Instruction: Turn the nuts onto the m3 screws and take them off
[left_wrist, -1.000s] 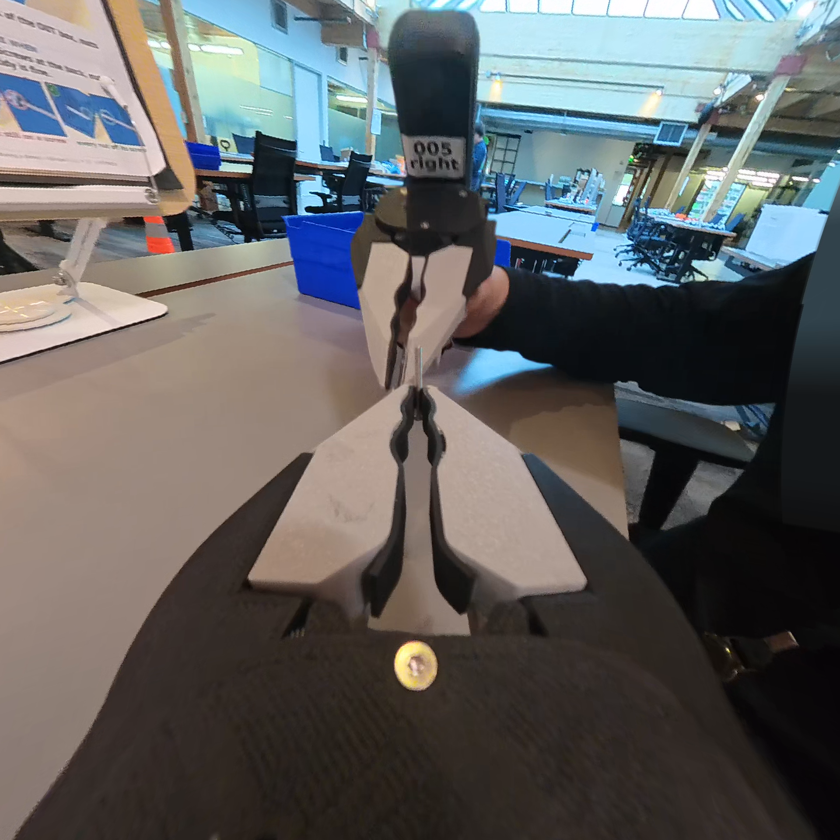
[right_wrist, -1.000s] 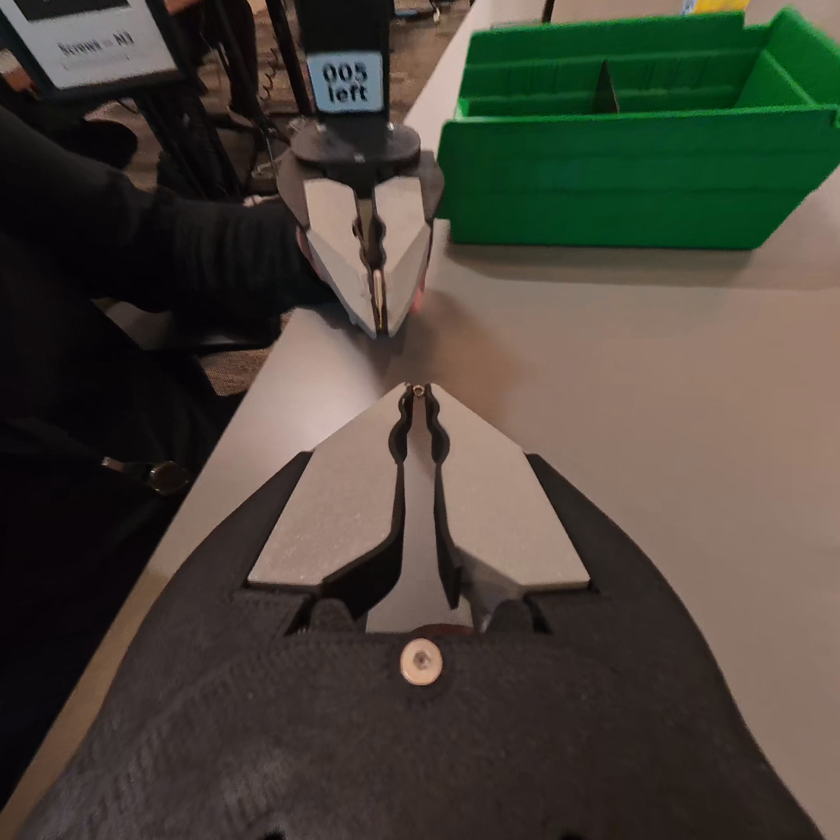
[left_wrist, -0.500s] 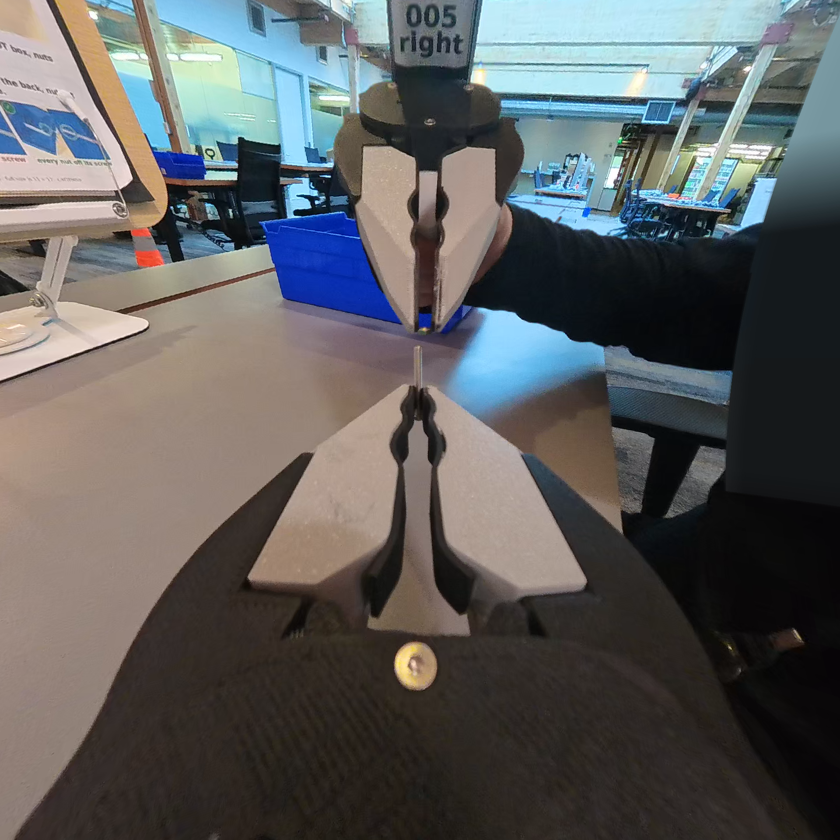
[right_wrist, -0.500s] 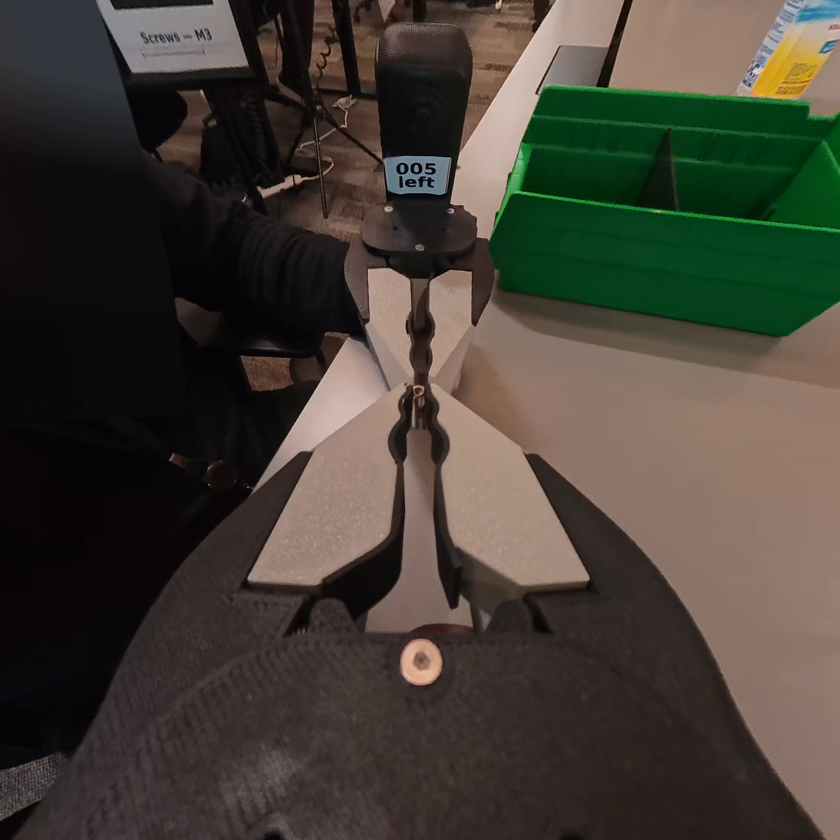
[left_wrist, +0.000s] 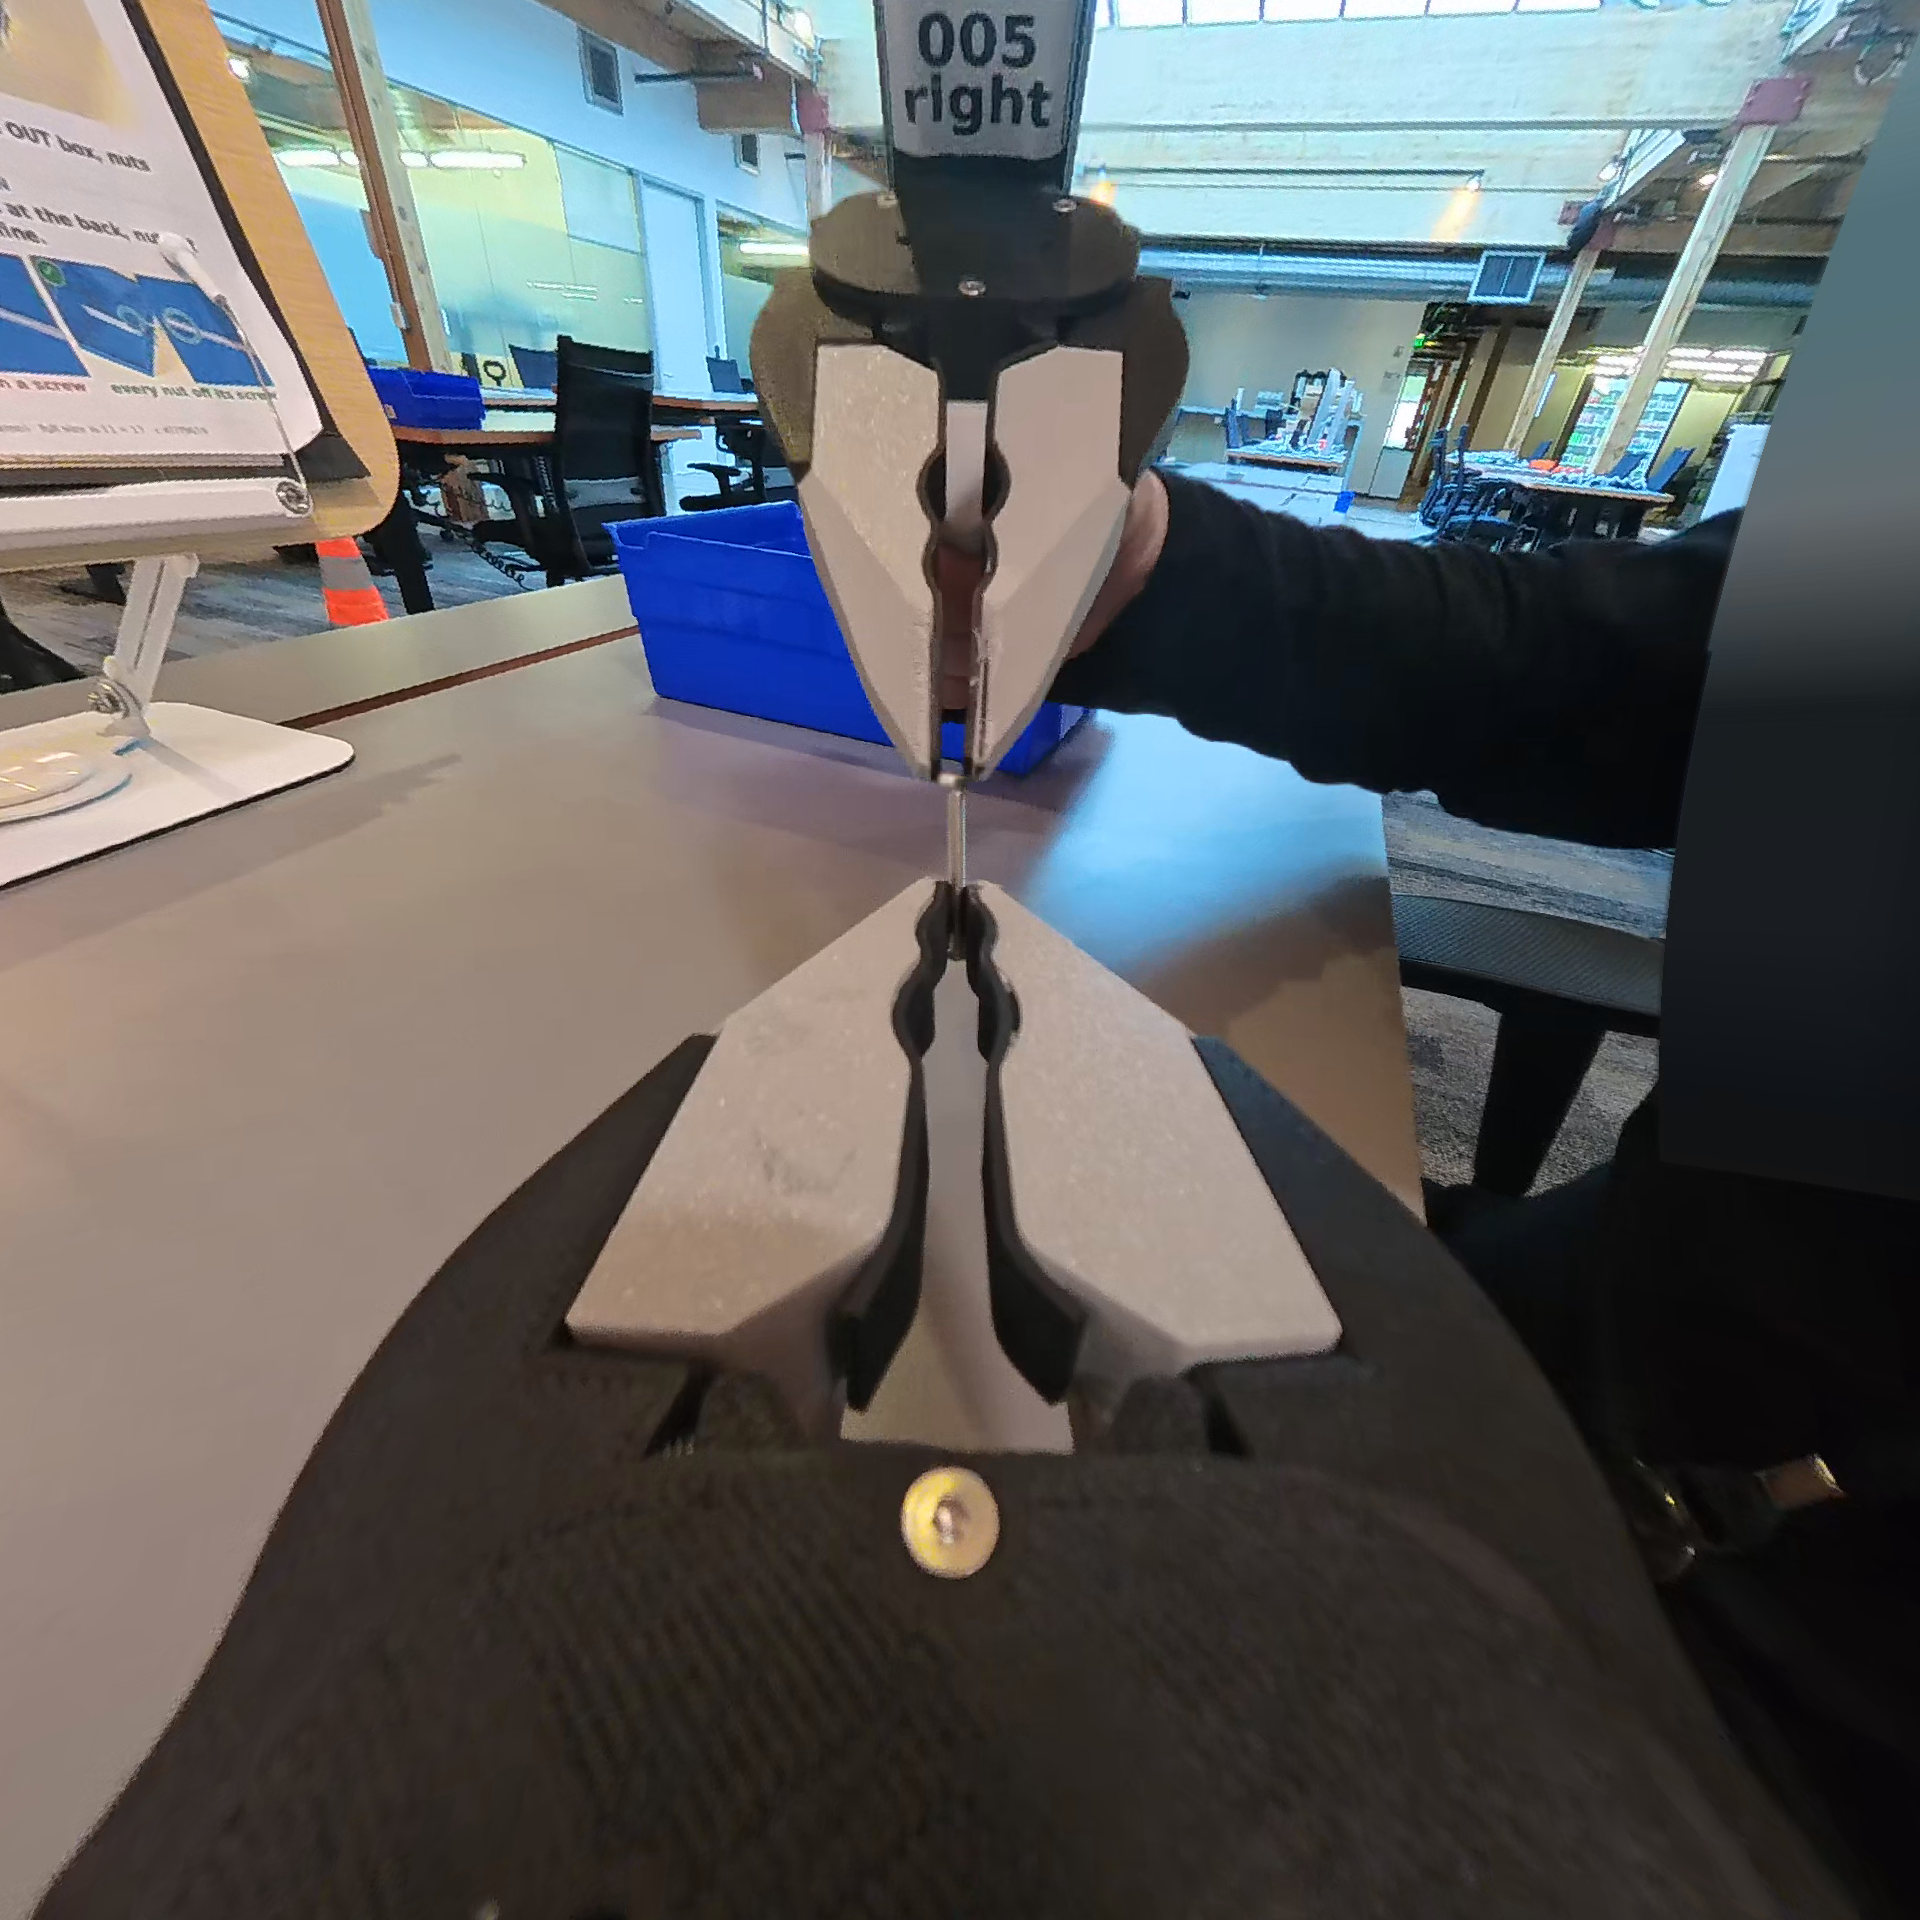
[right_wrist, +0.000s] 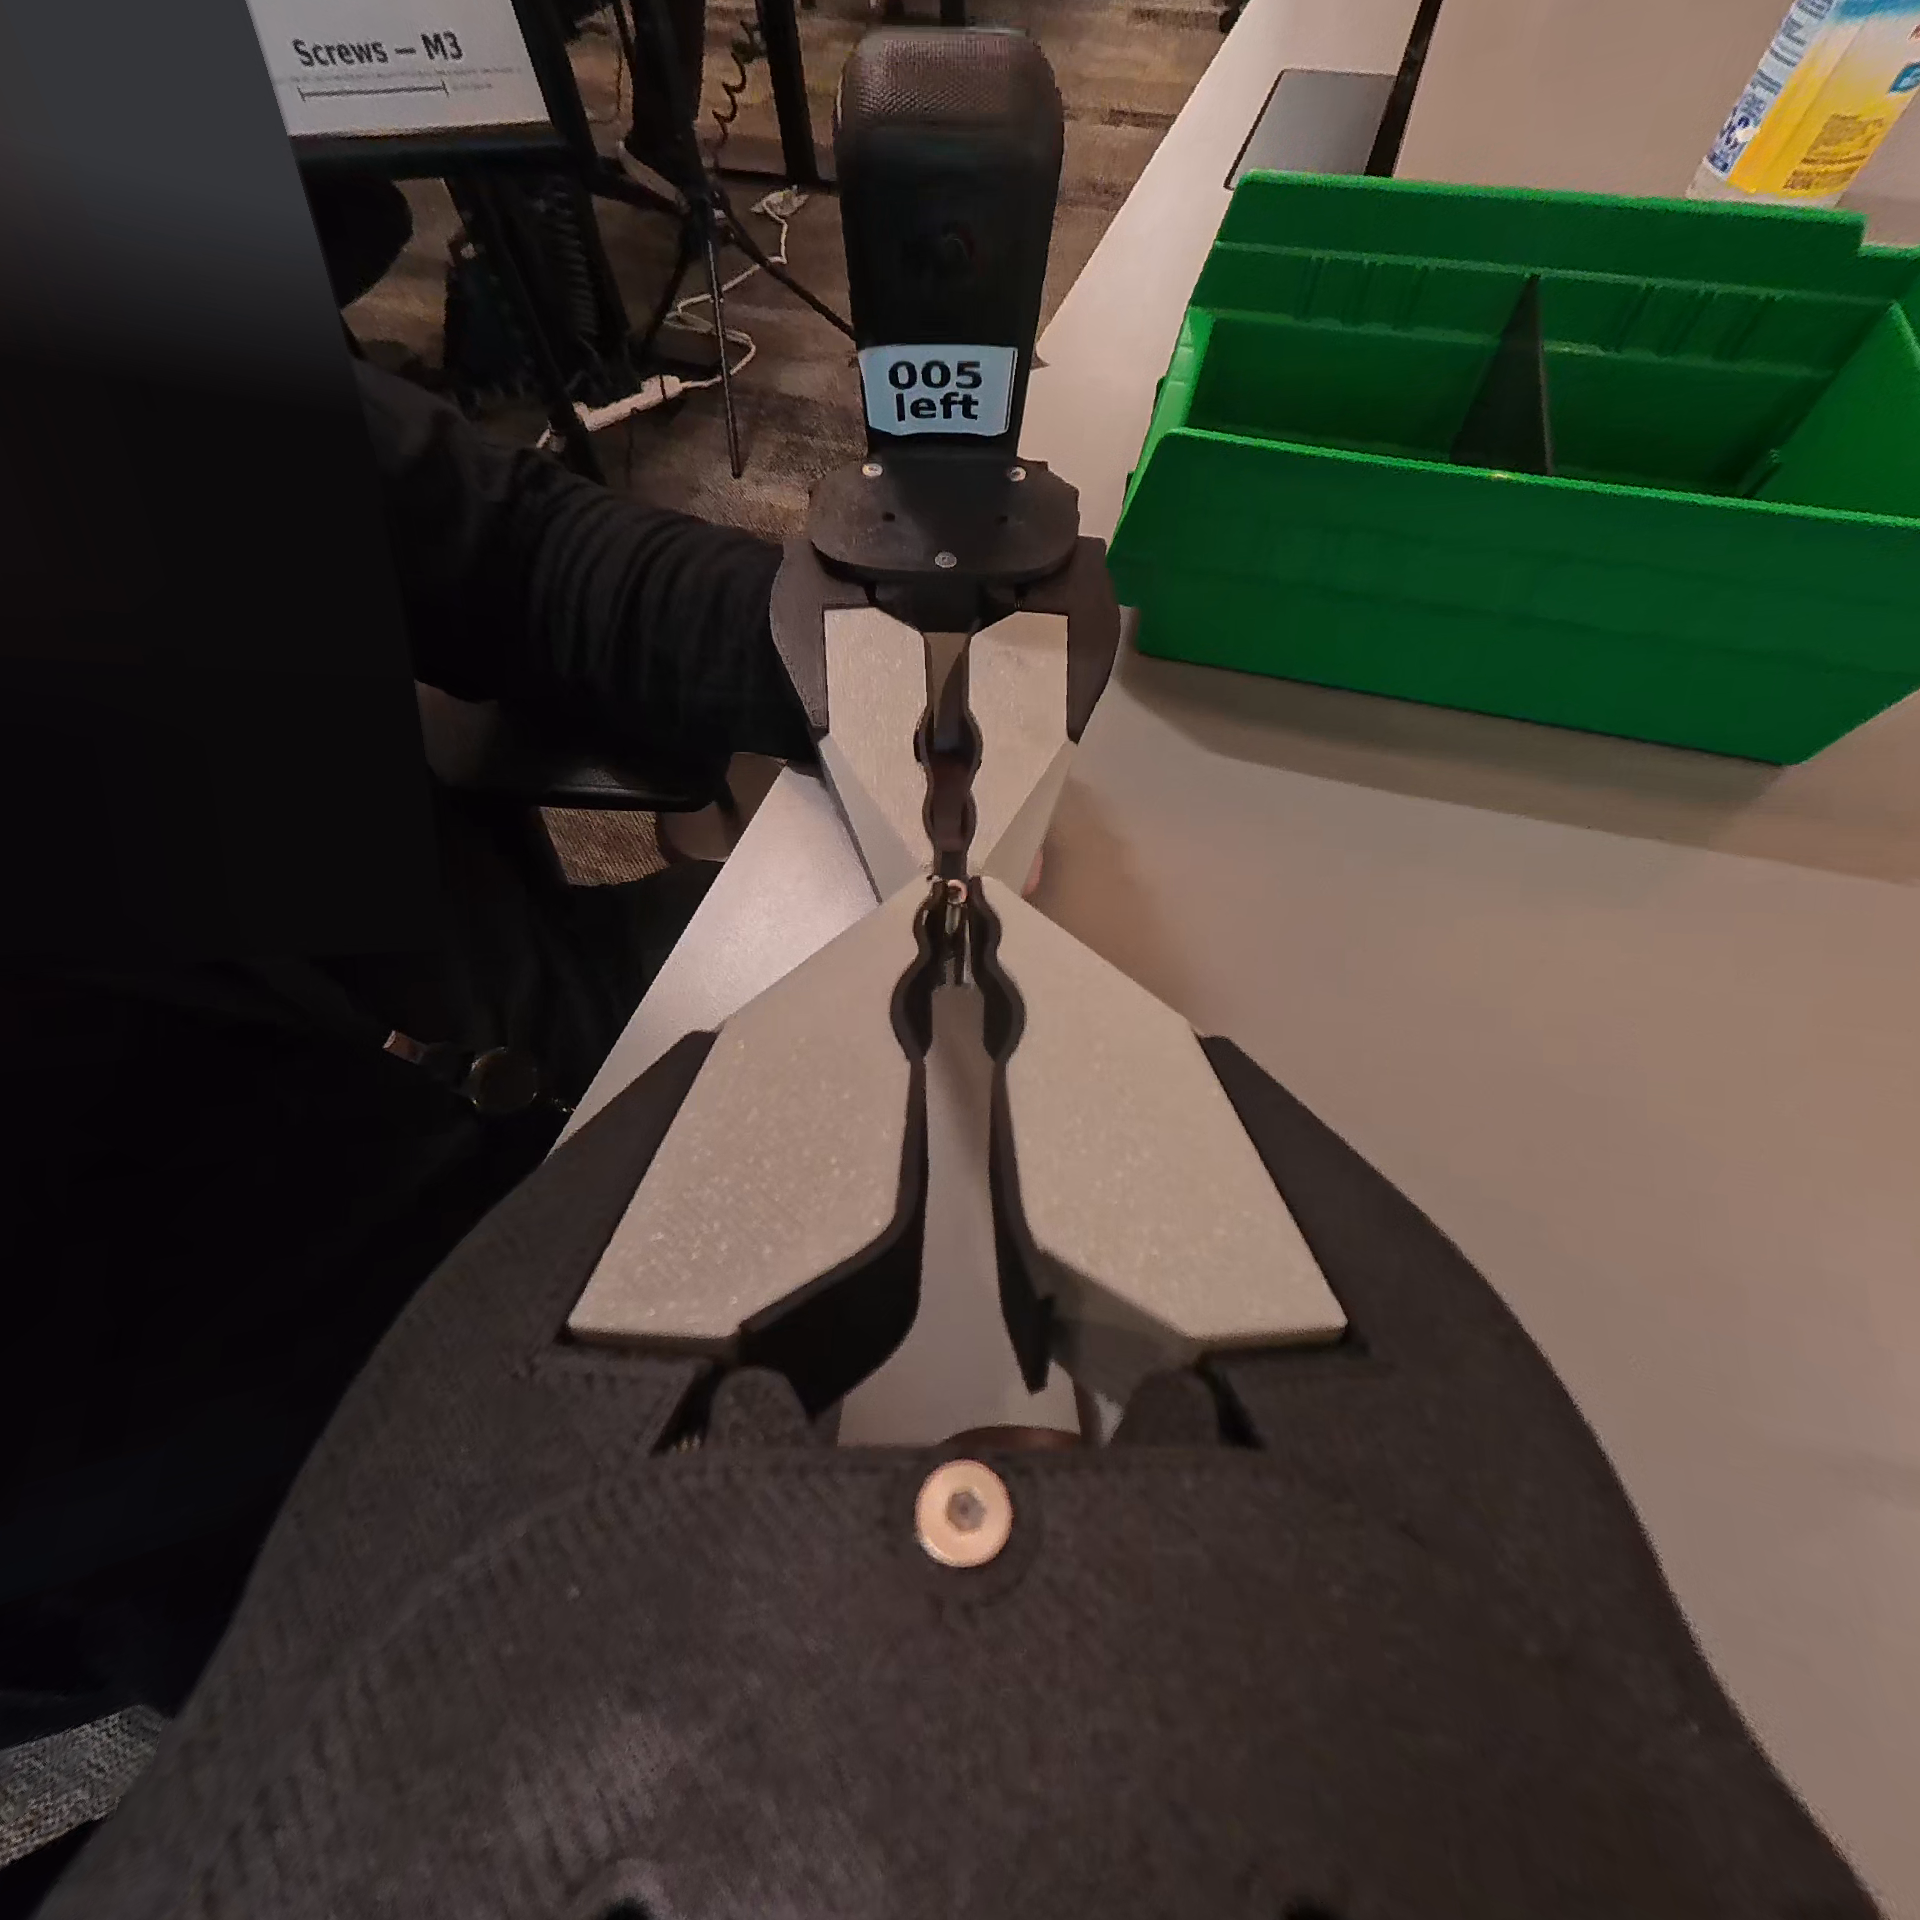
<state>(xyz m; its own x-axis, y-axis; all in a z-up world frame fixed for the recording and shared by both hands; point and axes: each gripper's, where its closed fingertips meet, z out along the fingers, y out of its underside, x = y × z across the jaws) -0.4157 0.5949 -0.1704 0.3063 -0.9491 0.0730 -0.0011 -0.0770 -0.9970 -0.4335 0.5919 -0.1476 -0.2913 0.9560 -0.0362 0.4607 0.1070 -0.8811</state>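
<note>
My left gripper (left_wrist: 954, 896) is shut on a thin silver M3 screw (left_wrist: 957, 840) whose shaft points forward out of the tips. My right gripper (right_wrist: 954, 889) is shut on a small nut (right_wrist: 952, 886) held at its tips. The two grippers face each other tip to tip above the grey table. In the left wrist view the right gripper (left_wrist: 953, 771) meets the free end of the screw. In the right wrist view the left gripper (right_wrist: 951, 862) touches my tips and the screw (right_wrist: 953, 948) shows through between my fingers.
A green divided bin (right_wrist: 1538, 457) stands on the table (right_wrist: 1455, 1039) at the right. A blue bin (left_wrist: 727, 613) stands behind the right gripper. An instruction sheet on a stand (left_wrist: 135, 312) is at far left. A person's dark sleeves hold both grippers; the table edge is close. The grippers are tip to tip, or close to it.
The right gripper has risen, turned to face the left one, and closed in until its tips meet the screw's end. The left gripper kept holding the screw.
</note>
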